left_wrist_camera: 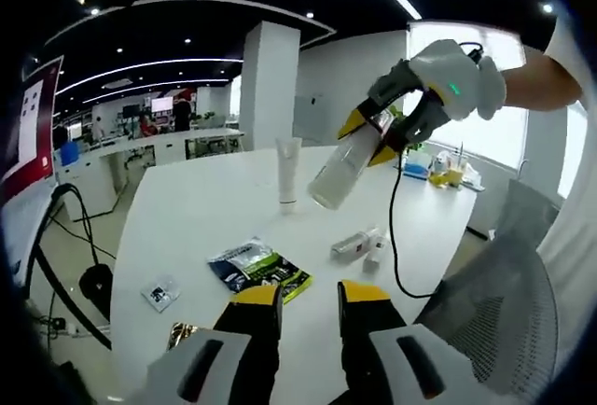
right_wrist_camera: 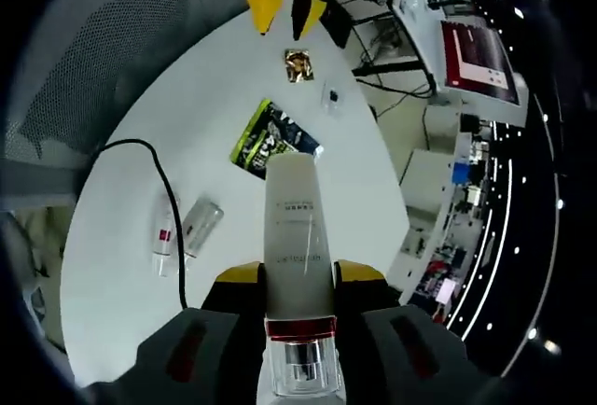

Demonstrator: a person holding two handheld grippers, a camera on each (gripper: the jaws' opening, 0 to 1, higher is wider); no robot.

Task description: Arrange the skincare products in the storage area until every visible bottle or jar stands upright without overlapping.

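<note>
A gloved hand holds my right gripper [left_wrist_camera: 368,139] above the white table [left_wrist_camera: 205,209], shut on a frosted white bottle [left_wrist_camera: 343,168] that hangs tilted, base downward. In the right gripper view the same bottle [right_wrist_camera: 294,218] runs forward between the jaws of my right gripper [right_wrist_camera: 298,276], with a red band near its cap. A white tube [left_wrist_camera: 288,174] stands upright mid-table. Two small bottles [left_wrist_camera: 359,244] lie on their sides, also seen as two small bottles [right_wrist_camera: 182,230] beside a cable. My left gripper [left_wrist_camera: 310,307] is open and holds nothing; it appears as my left gripper [right_wrist_camera: 284,11] at the table's far edge.
A green and black sachet [left_wrist_camera: 259,267] lies near my left gripper, with a small dark packet [left_wrist_camera: 160,293] and a gold packet [left_wrist_camera: 180,333] close by. A black cable [left_wrist_camera: 394,237] trails across the table. A grey mesh chair [left_wrist_camera: 494,302] stands at the right.
</note>
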